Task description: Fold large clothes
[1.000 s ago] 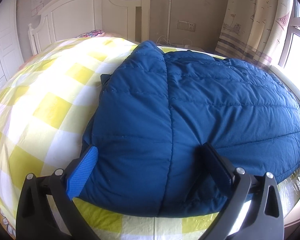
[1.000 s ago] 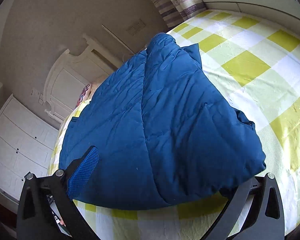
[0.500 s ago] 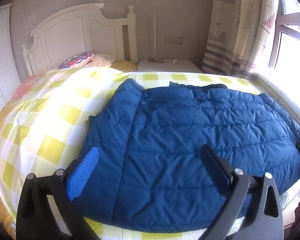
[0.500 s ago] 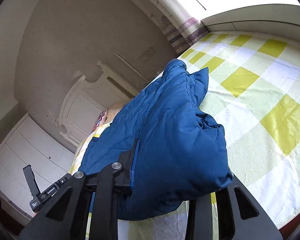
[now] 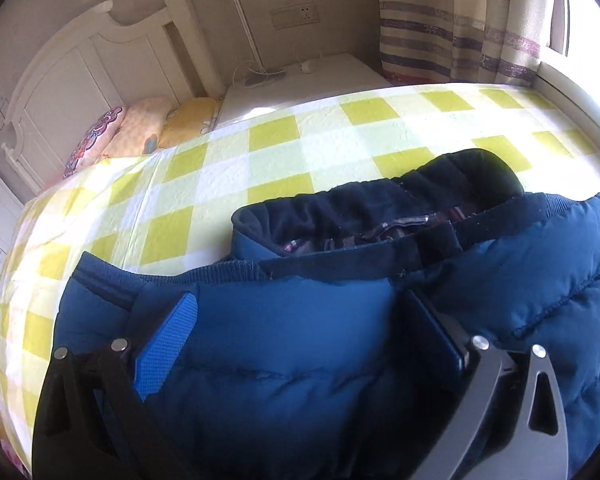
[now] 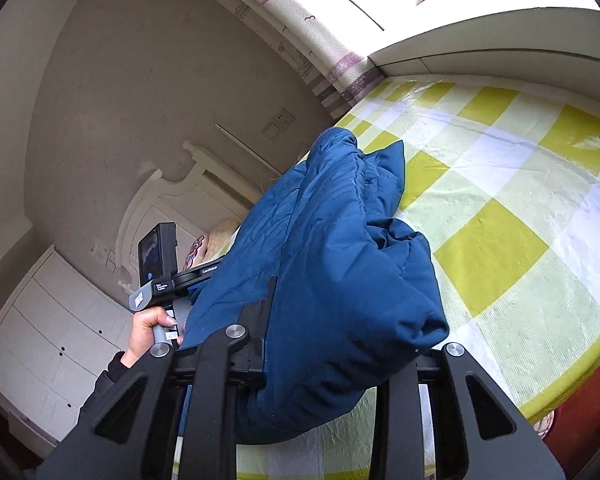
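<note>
A large blue quilted jacket (image 5: 380, 340) with a dark fleece collar (image 5: 380, 208) is lifted over the yellow-checked bed (image 5: 228, 168). My left gripper (image 5: 296, 316) has its jaws pressed into a thick fold of the jacket's hem; the fingers stand wide apart around the bulk. My right gripper (image 6: 340, 320) is shut on a bunched edge of the jacket (image 6: 340, 248), which hangs from it above the bed (image 6: 500, 200). The left gripper's body and the hand holding it show in the right wrist view (image 6: 160, 276).
A white headboard (image 5: 80, 80) and pillows (image 5: 140, 132) are at the bed's far end. A white nightstand (image 5: 300, 84) with cables, a striped curtain (image 5: 460, 32) and a window sill (image 6: 480, 60) lie beyond. White drawers (image 6: 52, 340) stand to the left.
Both grippers have closed on the jacket and lifted it off the bed. The left gripper now faces the collar edge, and the jacket has been raised and bunched.
</note>
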`<action>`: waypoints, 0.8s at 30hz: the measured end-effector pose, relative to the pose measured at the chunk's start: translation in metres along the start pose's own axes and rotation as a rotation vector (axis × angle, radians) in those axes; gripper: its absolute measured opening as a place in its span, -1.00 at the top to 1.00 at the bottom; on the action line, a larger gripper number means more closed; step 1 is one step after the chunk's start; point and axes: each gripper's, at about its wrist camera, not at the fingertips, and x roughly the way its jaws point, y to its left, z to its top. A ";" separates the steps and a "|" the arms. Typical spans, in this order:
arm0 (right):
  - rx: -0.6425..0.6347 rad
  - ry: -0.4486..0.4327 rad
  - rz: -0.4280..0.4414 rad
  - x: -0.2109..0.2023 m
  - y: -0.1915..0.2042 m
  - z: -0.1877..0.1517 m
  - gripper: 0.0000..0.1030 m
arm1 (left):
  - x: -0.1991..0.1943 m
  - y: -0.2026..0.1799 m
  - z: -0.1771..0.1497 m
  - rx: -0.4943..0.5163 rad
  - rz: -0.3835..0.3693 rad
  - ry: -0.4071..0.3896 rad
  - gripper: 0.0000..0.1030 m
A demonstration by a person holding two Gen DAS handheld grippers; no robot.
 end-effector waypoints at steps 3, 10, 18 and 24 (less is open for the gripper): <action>-0.012 0.036 -0.042 0.008 0.000 0.000 0.09 | 0.002 0.006 -0.004 -0.025 -0.032 -0.013 -0.96; -0.033 0.051 -0.070 0.037 0.011 0.000 -0.61 | 0.001 0.003 -0.006 -0.034 -0.024 -0.038 -0.96; -0.009 0.002 -0.081 0.033 0.006 0.005 0.11 | -0.086 0.022 -0.050 -0.061 -0.088 -0.093 -0.95; -0.084 -0.055 -0.147 0.028 0.030 0.009 0.12 | -0.107 0.007 -0.140 -0.016 -0.046 -0.195 -0.96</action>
